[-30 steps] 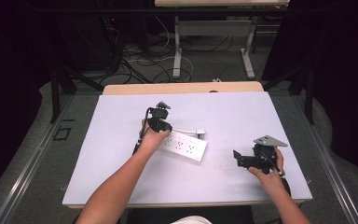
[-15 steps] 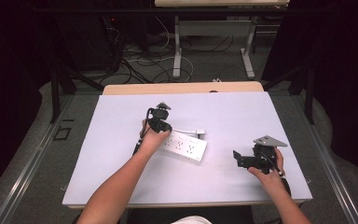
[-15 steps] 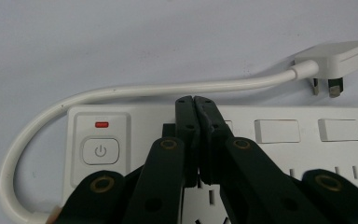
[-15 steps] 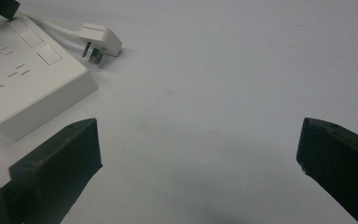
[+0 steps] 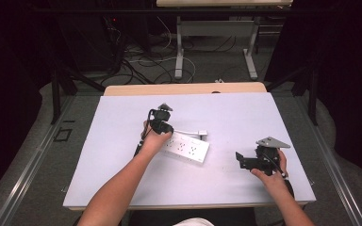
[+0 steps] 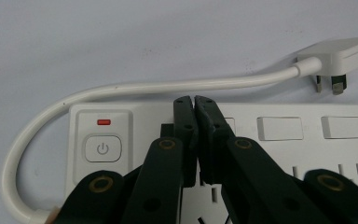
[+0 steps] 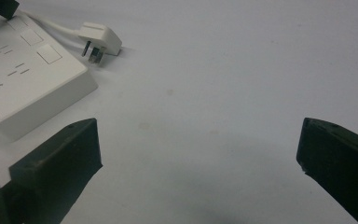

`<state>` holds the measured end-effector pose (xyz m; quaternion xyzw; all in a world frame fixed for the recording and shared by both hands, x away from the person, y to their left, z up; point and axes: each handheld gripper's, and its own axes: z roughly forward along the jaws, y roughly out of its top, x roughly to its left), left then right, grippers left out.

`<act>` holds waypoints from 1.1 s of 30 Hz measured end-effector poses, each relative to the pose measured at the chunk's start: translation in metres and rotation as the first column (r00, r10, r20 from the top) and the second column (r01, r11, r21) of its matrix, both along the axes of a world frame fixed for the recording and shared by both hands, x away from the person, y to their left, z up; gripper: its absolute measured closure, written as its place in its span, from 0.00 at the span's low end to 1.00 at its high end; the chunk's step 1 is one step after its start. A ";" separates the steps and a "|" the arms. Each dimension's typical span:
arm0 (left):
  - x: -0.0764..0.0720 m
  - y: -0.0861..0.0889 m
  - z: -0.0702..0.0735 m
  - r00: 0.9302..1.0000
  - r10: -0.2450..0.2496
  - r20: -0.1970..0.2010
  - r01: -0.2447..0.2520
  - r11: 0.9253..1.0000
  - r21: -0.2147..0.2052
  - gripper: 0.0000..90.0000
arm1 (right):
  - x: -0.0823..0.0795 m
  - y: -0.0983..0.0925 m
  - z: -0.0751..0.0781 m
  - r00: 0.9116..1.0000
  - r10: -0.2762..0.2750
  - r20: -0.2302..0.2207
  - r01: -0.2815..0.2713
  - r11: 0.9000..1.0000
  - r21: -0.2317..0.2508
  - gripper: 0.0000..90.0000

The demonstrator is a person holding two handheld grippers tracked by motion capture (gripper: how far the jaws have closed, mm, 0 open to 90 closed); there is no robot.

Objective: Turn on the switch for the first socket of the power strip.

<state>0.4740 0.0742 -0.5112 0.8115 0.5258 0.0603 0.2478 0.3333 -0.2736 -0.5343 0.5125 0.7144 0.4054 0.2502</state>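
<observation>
A white power strip (image 5: 188,147) lies flat in the middle of the white table (image 5: 122,122). Its short cable (image 6: 168,86) loops round to a white plug (image 6: 340,56) lying beside it. My left gripper (image 5: 165,133) points down at the strip's left end, and a hand holds it. In the left gripper view its jaws (image 6: 195,100) are pressed together, with nothing between them, over the strip (image 6: 279,149) just right of the power button (image 6: 102,148). My right gripper (image 5: 239,159) rests low at the table's right, open and empty (image 7: 198,144), facing the strip (image 7: 23,84) and plug (image 7: 100,37).
A small red light (image 6: 104,122) sits above the power button. Beyond the table's far wooden edge (image 5: 184,88) are a desk frame (image 5: 214,28) and loose cables (image 5: 141,63) on the floor. Bare table surface (image 7: 223,70) stretches between the right gripper and the strip.
</observation>
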 end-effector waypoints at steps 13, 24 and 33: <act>0.000 0.000 -0.001 1.000 0.006 0.001 -0.006 1.000 -0.010 0.99 | 0.000 0.000 0.000 1.000 -0.002 -0.003 0.002 1.000 -0.006 0.00; -0.001 0.000 -0.002 1.000 -0.004 0.018 0.004 1.000 0.001 0.99 | 0.000 -0.001 0.001 1.000 0.001 0.002 -0.001 1.000 -0.009 0.00; -0.001 0.001 -0.004 1.000 0.004 0.019 -0.004 1.000 -0.003 1.00 | 0.003 0.002 0.000 1.000 0.014 0.002 -0.014 1.000 -0.008 0.00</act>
